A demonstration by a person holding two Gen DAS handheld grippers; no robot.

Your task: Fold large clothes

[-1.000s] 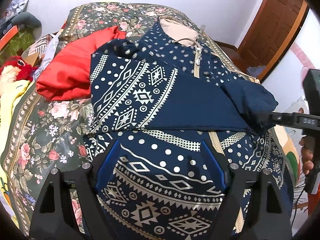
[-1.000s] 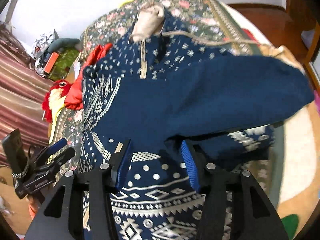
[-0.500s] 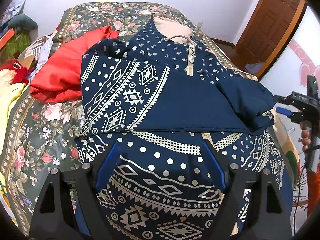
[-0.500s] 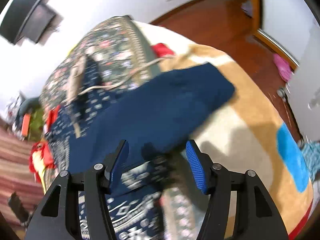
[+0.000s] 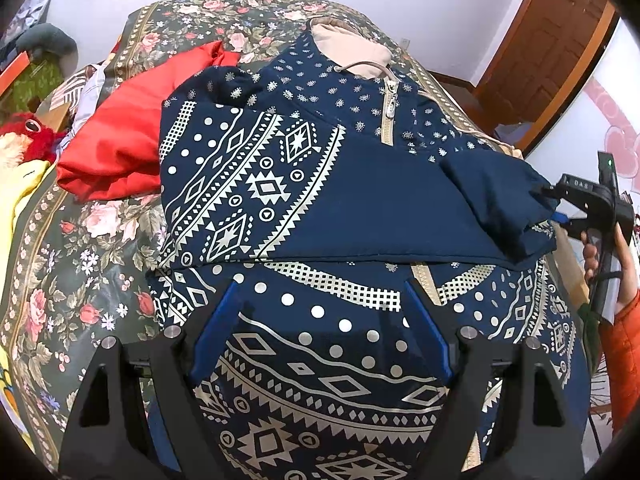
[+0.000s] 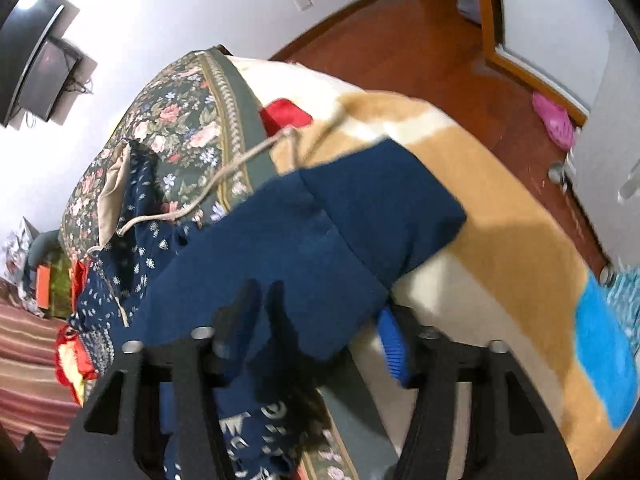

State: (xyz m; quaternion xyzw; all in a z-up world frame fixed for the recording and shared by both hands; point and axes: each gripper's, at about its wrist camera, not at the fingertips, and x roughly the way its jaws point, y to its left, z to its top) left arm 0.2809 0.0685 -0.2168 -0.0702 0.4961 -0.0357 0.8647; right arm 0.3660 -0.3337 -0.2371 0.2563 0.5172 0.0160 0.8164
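Nearest the left camera, the left claw (image 5: 320, 332) hangs spread wide over the hem end of the hoodie (image 5: 304, 200), its blue pads (image 5: 216, 328) clear of the cloth and nothing between them. Beyond it the navy, white-patterned hoodie lies front up along the bed (image 5: 80, 240), zip (image 5: 390, 110) running away toward the beige-lined hood (image 5: 348, 46) at the far end. One sleeve (image 5: 400, 216) is folded across the chest, its plain blue end reaching the right edge. At that edge the right claw (image 5: 554, 208), held in a hand (image 5: 600, 248), meets the cuff (image 5: 516, 200). From the right camera, the right claw's jaws are closing with the sleeve's dark cloth lying between them; whether the pads already press on it I cannot tell, as one finger is hidden under the fabric. Left of the hoodie lies a red garment (image 5: 128, 136), touching its shoulder. Farther left sits a red plush toy (image 5: 28, 136). Past the bed's far right corner stands a wooden door (image 5: 552, 60).
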